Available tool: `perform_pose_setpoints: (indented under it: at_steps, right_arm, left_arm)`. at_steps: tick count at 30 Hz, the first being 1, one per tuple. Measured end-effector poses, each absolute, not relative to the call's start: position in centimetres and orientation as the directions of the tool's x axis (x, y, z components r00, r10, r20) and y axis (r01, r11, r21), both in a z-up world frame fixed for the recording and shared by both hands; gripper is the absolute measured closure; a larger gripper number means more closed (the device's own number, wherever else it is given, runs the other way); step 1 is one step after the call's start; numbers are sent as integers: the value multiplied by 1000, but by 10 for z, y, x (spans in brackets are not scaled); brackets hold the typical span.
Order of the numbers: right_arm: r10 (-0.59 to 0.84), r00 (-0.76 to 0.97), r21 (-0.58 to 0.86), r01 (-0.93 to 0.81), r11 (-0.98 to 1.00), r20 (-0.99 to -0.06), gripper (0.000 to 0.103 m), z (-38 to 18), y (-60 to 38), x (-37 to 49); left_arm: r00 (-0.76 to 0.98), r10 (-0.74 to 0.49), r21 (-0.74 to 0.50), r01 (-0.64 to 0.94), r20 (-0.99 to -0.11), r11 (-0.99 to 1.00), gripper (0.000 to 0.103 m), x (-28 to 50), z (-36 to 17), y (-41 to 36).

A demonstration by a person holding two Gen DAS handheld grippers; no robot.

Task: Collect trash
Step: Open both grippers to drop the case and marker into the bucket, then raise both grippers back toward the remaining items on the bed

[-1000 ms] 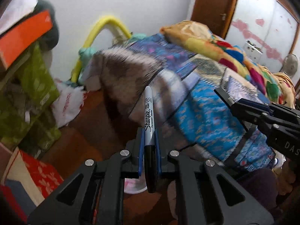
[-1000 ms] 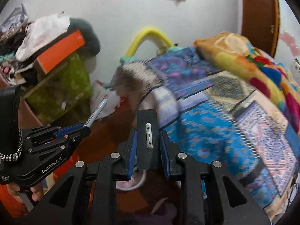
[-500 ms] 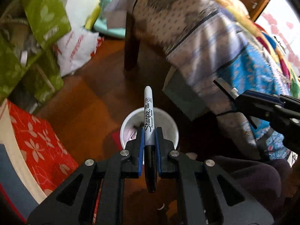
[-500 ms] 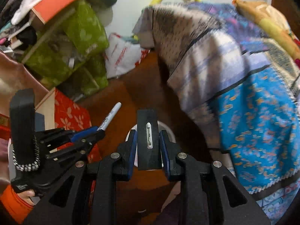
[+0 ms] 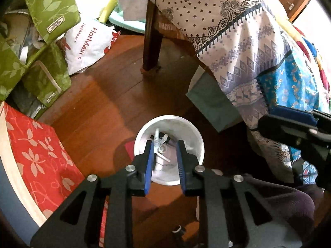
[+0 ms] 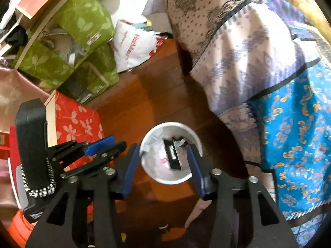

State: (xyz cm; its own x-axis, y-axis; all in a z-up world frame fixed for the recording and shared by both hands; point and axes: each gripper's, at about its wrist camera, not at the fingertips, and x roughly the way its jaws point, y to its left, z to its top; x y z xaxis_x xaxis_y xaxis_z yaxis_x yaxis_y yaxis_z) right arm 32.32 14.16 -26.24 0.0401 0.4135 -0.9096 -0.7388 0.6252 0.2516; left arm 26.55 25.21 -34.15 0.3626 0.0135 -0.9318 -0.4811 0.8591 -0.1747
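A white round bin point(image 5: 192, 130) stands on the wooden floor beside the bed; it also shows in the right wrist view point(image 6: 158, 176). It holds white scraps and a marker point(image 5: 160, 144). A flat black object point(image 6: 172, 157) lies inside on crumpled white trash. My left gripper point(image 5: 164, 150) is open and empty right above the bin. My right gripper point(image 6: 162, 157) is open and empty above the bin too. The left gripper also shows in the right wrist view point(image 6: 103, 146), and the right gripper's body at the right edge of the left wrist view point(image 5: 293, 126).
A bed with a patterned blanket point(image 5: 238, 41) and a dark wooden leg point(image 5: 152, 41) stands to the right. Green fabric boxes point(image 5: 41, 41), a white plastic bag point(image 5: 89, 43) and a red flowered box point(image 5: 35, 153) crowd the left. A green paper bag point(image 5: 213, 101) leans under the bed.
Both grippers swung down from the bed over the bin and opened. The marker left the left gripper and the flat black object left the right one; both now lie in the bin.
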Motion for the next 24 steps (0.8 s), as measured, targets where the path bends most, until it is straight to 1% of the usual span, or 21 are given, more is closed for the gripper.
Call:
perform_pose_setpoints:
  at_steps: [5, 11, 15, 20, 24]
  right_arm:
    - [420, 91, 220, -742, 633, -903, 58, -248, 129, 323]
    - [452, 176, 177, -752, 635, -875, 58, -217, 104, 317]
    - [503, 233, 179, -745, 642, -832, 58, -190, 82, 314]
    - [569, 332, 189, -718, 670, -752, 58, -150, 43, 310]
    - [588, 427, 179, -685, 706, -686, 58, -120, 8, 308]
  left_arm:
    - [380, 27, -170, -475, -925, 864, 82, 257, -321, 247]
    - [453, 82, -141, -437, -888, 888, 82, 248, -270, 228]
    - [515, 105, -132, -403, -851, 906, 82, 246, -236, 210]
    - [596, 127, -111, -347, -793, 931, 82, 248, -188, 176]
    - [652, 114, -110, -292, -750, 950, 82, 254, -155, 146]
